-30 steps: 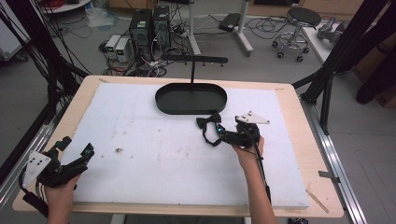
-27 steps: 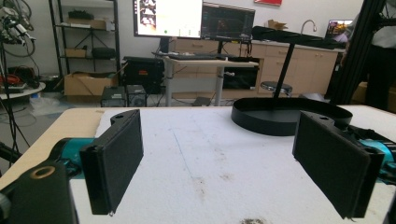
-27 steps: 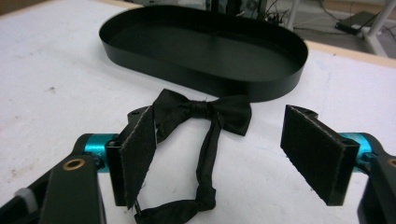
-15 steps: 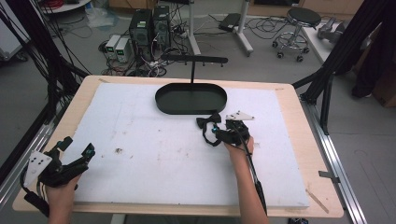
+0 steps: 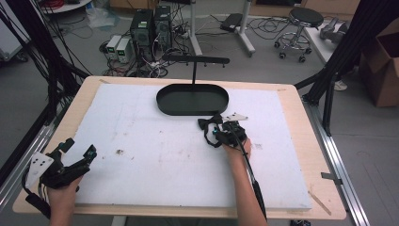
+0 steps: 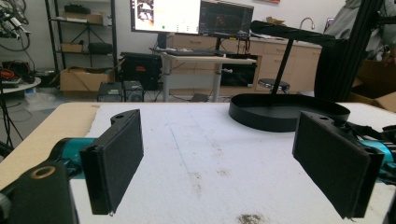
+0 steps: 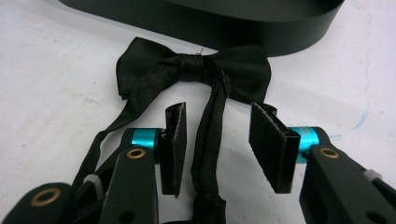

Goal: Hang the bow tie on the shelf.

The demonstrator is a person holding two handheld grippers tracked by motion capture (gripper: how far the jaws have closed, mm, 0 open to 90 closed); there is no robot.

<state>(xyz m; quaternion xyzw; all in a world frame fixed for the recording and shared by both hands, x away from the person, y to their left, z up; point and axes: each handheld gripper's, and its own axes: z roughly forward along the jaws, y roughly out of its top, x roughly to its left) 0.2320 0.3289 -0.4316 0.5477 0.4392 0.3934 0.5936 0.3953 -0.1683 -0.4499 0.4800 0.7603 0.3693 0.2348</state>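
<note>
A black satin bow tie (image 7: 191,70) lies on the white foam board (image 5: 141,141), just in front of the black oval tray (image 7: 233,28). Its strap (image 7: 208,140) runs back between the jaws of my right gripper (image 7: 218,116), which stands open with neither pad touching it. From above, the bow tie (image 5: 207,123) sits at the tip of the right gripper (image 5: 212,133), near the tray's (image 5: 162,106) right front edge. My left gripper (image 5: 80,147) rests open at the board's near left corner, and nothing lies between its jaws (image 6: 219,135).
A black T-shaped stand (image 5: 194,66) rises from the back of the tray. The wooden table (image 5: 301,141) frames the foam board. Black frame posts (image 5: 329,89) flank the table, with computers and cables on the floor beyond.
My right hand has shifted a little to the left, closer to the bow tie. The left gripper has stayed put.
</note>
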